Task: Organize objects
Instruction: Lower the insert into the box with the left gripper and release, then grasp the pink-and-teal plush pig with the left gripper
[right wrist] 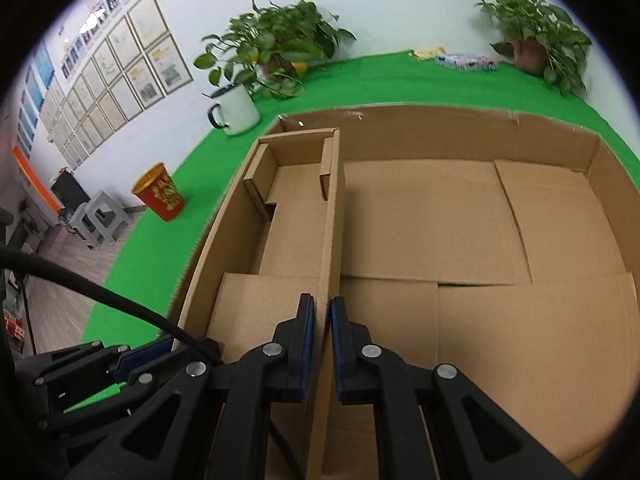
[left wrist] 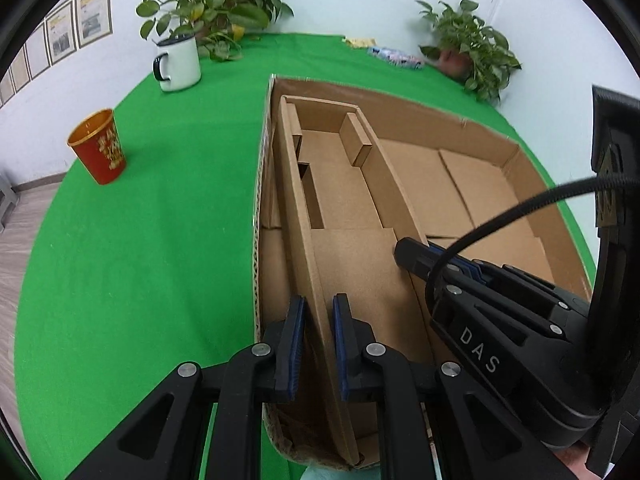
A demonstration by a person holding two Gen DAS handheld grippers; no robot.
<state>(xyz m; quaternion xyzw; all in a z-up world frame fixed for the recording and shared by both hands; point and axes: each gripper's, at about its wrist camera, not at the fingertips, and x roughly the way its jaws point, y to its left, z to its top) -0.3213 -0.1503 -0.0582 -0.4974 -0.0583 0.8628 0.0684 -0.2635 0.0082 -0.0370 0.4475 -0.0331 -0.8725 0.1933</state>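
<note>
A small open cardboard box [left wrist: 344, 196] sits inside a large shallow cardboard box [left wrist: 472, 184] on the green table, against its left side. My left gripper [left wrist: 318, 350] is shut on the small box's left wall near its near end. My right gripper [right wrist: 322, 350] is shut on the small box's right wall [right wrist: 332, 216]; it also shows in the left wrist view [left wrist: 424, 258]. The small box [right wrist: 296, 208] is empty, as is the large box [right wrist: 480, 216].
A red-and-gold paper cup [left wrist: 98, 146] and a white enamel mug [left wrist: 178, 64] stand on the green cloth left of the boxes. Two potted plants [left wrist: 212, 4] [left wrist: 468, 46] and small packets [left wrist: 394, 56] sit along the far edge by the wall.
</note>
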